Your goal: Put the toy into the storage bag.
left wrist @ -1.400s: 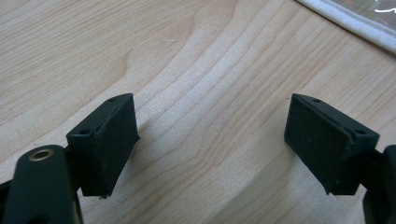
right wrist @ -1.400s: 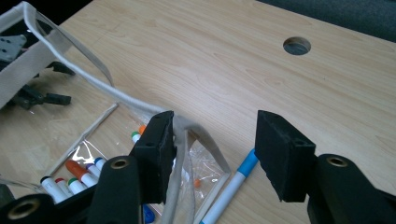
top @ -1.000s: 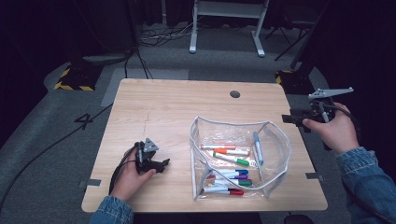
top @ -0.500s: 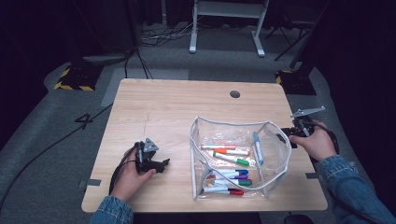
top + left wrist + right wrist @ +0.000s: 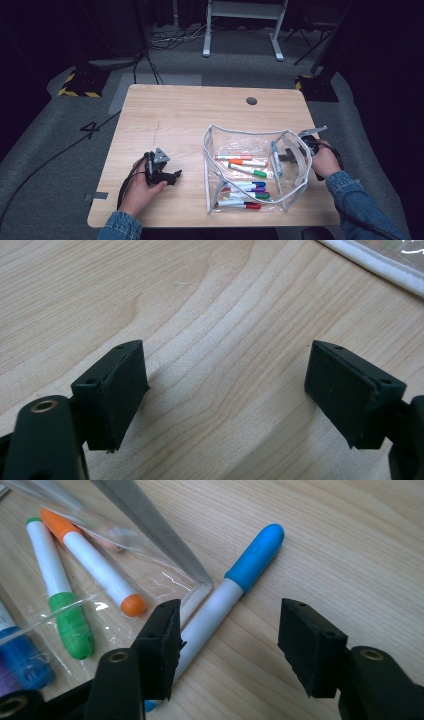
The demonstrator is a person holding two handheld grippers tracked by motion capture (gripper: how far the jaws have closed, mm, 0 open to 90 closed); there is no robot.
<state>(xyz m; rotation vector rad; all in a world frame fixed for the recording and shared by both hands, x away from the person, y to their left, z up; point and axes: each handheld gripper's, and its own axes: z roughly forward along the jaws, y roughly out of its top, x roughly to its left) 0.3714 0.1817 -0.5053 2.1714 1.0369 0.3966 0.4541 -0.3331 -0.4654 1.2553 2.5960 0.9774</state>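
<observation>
Blue-capped marker (image 5: 275, 157) lies on the worktop (image 5: 190, 120) at the right end of the clear pouch (image 5: 252, 170) in the high view, just beside the right gripper (image 5: 290, 154); the left gripper (image 5: 172, 176) rests well apart on bare wood; inside the pouch that view shows a red-capped, an orange and a green marker (image 5: 247, 170) in one group, and nearer the person blue, purple, green and red ones. Left gripper view: jaws released and wide, nothing between them, plain wood grain below, the pouch's white edge (image 5: 380, 262) in the upper right corner. Right gripper view: the blue-capped marker (image 5: 235, 592) lies outside the pouch, its barrel touching the pouch's corner and passing under the left-hand jaw; the jaws have just been opening and grasp nothing; through the plastic, an orange marker (image 5: 95, 562) and the green marker (image 5: 60, 590) side by side.
</observation>
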